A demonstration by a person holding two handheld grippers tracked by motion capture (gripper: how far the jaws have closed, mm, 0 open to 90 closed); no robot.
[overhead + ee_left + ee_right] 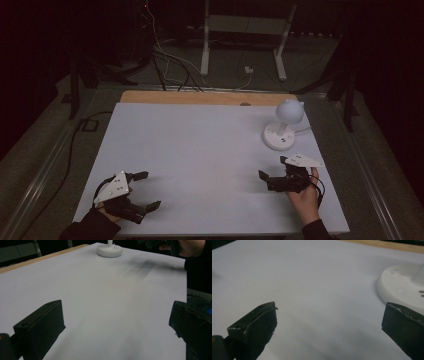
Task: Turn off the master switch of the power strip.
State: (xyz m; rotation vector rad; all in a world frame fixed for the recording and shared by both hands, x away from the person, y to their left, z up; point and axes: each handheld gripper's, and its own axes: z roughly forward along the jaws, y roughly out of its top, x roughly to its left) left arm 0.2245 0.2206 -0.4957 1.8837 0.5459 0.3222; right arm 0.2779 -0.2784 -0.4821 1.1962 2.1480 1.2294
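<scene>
The small white plastic lamp with a round ball head stands at the far right of the white counter, near the wide-open right claw. It looks light and tippy. Grab its thin neck. The left claw is wide too.

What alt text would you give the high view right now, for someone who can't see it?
A person's hands hold two open grippers low over a white table, the left gripper at the near left and the right gripper at the near right. Just beyond the right gripper stands a small white lamp with a round base and globe head; nothing is held.
</scene>
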